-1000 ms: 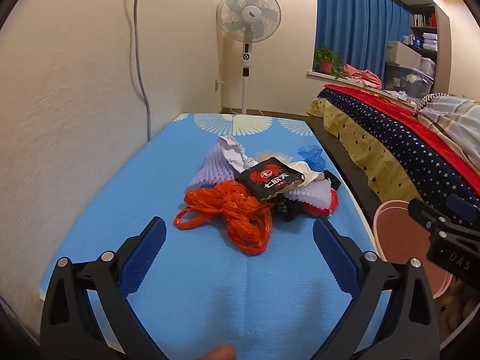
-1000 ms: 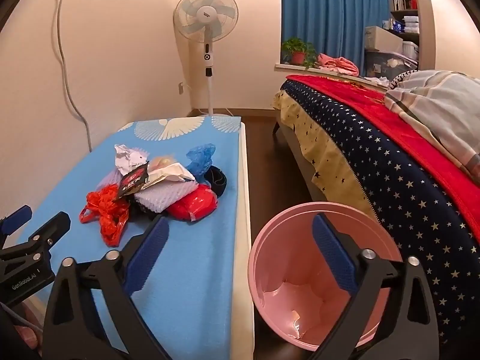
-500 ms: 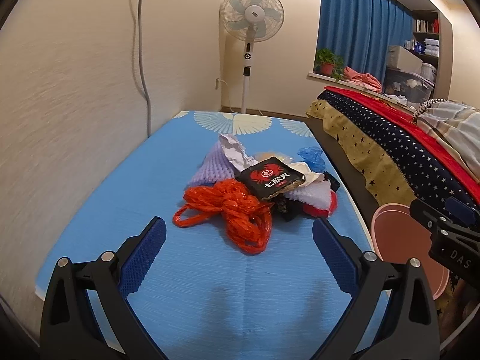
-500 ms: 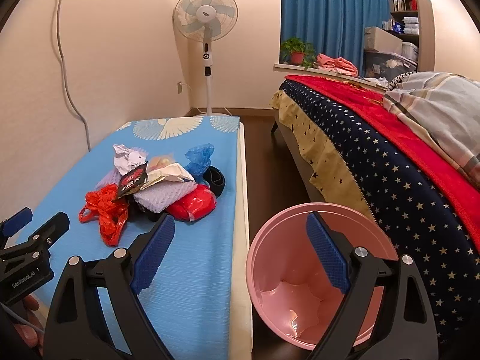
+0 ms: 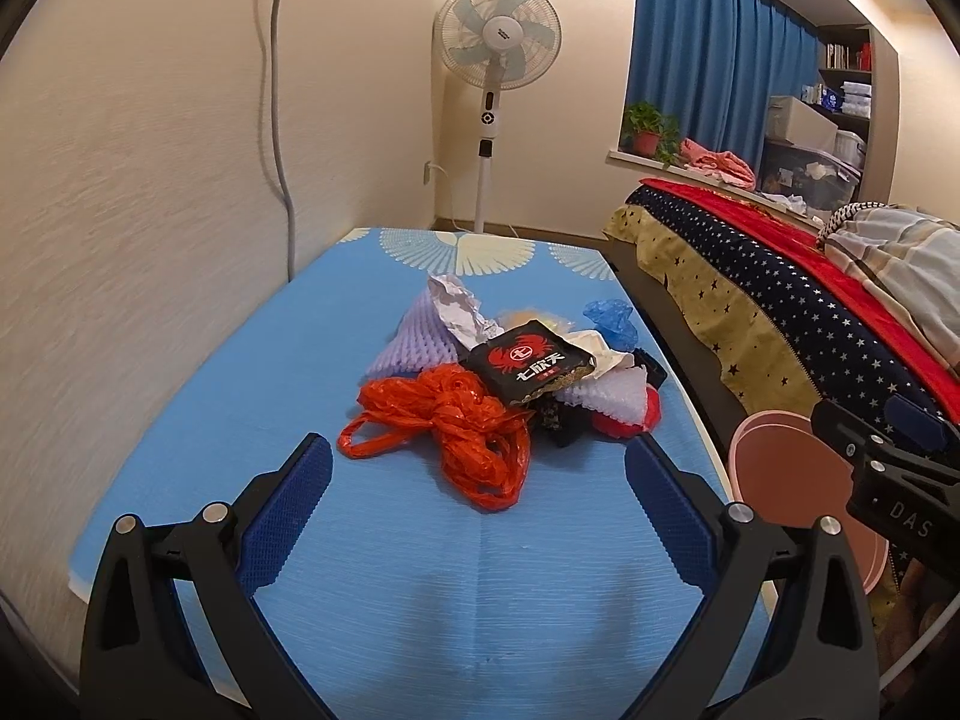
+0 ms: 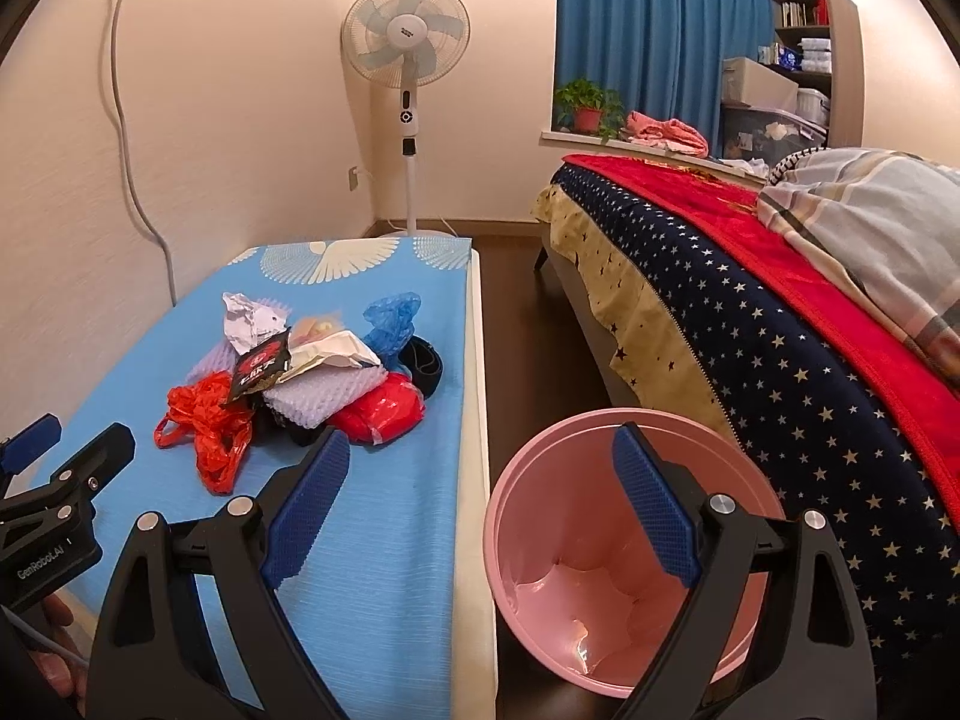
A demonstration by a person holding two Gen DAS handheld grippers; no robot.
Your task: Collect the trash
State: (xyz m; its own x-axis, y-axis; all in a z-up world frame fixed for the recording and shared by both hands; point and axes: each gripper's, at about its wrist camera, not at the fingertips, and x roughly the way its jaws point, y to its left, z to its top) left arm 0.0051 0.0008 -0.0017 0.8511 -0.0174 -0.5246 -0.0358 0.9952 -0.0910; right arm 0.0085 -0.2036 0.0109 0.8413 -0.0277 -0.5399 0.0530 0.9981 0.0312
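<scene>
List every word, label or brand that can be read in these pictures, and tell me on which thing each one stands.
"七欣天": black snack packet on the trash pile.
"DAS": body of the right gripper, in the left wrist view; the rest is cut off.
"GenRobot.AI": body of the left gripper, in the right wrist view.
Fan hub badge: too small to read.
Shelf boxes: too blurred to read.

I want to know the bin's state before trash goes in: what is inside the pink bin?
The pink bin appears to hold no trash: only its glossy pink floor and walls show. The right gripper, open, has one finger across the opening, hiding a strip of the inside.
</scene>
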